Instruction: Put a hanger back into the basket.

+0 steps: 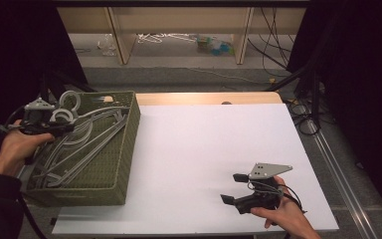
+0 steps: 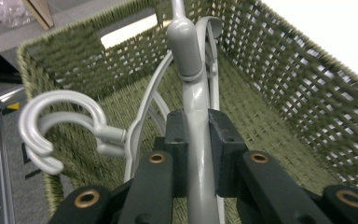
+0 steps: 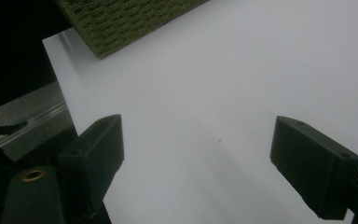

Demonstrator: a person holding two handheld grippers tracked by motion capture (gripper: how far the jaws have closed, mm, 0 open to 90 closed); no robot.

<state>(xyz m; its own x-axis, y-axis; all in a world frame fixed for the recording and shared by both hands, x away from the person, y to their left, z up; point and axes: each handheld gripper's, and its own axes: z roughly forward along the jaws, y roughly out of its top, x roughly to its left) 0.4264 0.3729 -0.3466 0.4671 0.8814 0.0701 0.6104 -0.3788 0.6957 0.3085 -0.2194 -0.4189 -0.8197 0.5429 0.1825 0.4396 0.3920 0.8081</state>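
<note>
Gripping a grey hanger between the left gripper jaws.

Grey hangers lie in an olive-green woven basket on a white table

The high view looks forward and down over the white table from the person's side. The left gripper view peers closely into the green basket. The right gripper view faces the tabletop, apparently sharing the basket's corner.
</note>
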